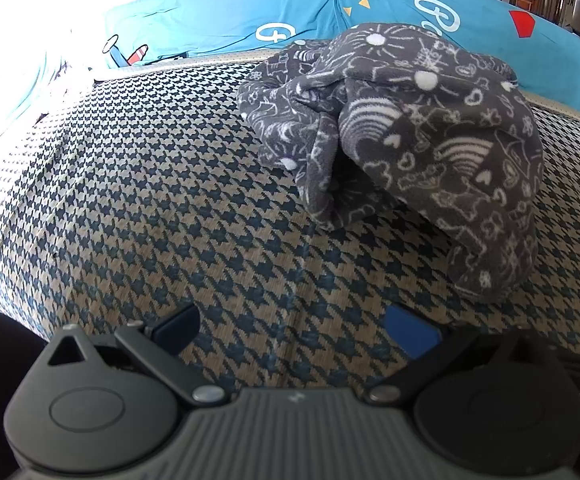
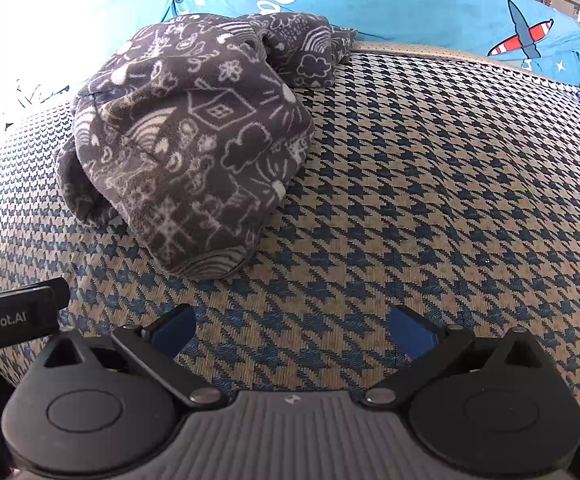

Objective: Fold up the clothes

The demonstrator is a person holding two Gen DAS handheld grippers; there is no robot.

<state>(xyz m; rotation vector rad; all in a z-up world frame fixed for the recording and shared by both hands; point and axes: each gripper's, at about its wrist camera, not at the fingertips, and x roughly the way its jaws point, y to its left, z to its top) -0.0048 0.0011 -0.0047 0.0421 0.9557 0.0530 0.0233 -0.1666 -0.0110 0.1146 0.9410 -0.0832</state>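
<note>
Left wrist view shows us the grey patterned garment [image 1: 401, 152] lying bunched on the houndstooth bed cover [image 1: 150, 200], ahead and to the right of our left claw [image 1: 293, 330], which hangs spread wide with nothing between its blue pads. From the right wrist view the same garment [image 2: 186, 140] sits ahead and to the left of our right claw [image 2: 291, 330], which is likewise spread wide and empty. So the heap lies between our two claws and farther out, apart from both, and we judge neither claw clearly nearer. Its long axis seems to run from a near rounded end toward the far side, where a smaller lump reaches the blue printed bedding [image 2: 429, 8] at the far edge of the cover. The near end looks doubled over, with a dark opening showing on its left flank in the left view; we cannot tell which hem or cuff that is. Open cover spreads wide to the right of the garment and also to its left, so we have room to spread it flat either way. We judge the folding barely begun: our next reach should go forward and inward from both sides to find two corners.
</note>
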